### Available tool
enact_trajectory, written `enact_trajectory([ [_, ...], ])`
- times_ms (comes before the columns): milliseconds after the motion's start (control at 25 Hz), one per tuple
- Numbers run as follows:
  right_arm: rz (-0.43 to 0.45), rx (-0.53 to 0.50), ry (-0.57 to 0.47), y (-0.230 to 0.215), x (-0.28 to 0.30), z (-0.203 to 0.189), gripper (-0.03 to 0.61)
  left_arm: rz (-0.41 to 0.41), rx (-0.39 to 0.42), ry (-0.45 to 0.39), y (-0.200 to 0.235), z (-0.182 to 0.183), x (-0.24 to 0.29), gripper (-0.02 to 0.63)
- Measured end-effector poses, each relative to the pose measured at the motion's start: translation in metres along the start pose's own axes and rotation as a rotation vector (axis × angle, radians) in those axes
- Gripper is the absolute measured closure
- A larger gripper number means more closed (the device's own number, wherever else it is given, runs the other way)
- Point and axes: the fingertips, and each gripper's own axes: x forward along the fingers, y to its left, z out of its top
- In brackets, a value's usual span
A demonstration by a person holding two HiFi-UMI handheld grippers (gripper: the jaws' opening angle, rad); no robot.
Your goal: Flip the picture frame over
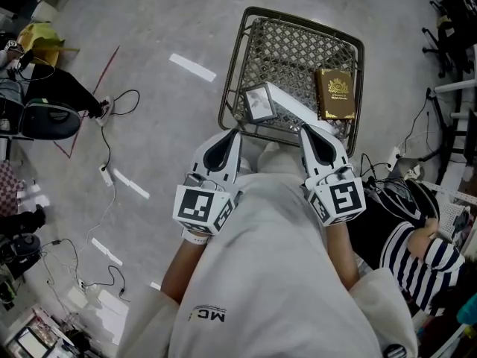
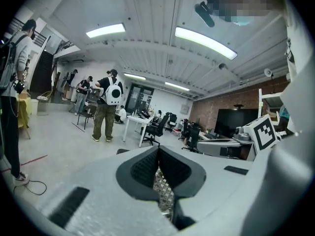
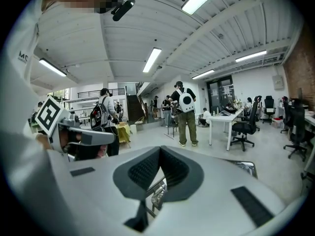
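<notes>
The left gripper (image 1: 234, 135) and right gripper (image 1: 305, 132) are held shut, empty. The picture frame (image 1: 259, 101) is judged light, stiff and fragile; its near edge is best gripped.

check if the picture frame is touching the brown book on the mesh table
Apart. The head view shows the picture frame at the mesh table's left and the brown book at its right, with open mesh between them.
</notes>
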Motion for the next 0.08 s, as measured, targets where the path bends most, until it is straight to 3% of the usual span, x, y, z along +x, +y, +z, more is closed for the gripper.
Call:
enact_trajectory([
  [80, 0.002, 0.001, 0.000, 0.0019, 0.0009, -0.0007, 0.560, 0.000, 0.000, -0.002, 0.0000, -0.0005, -0.0017, 0.589],
])
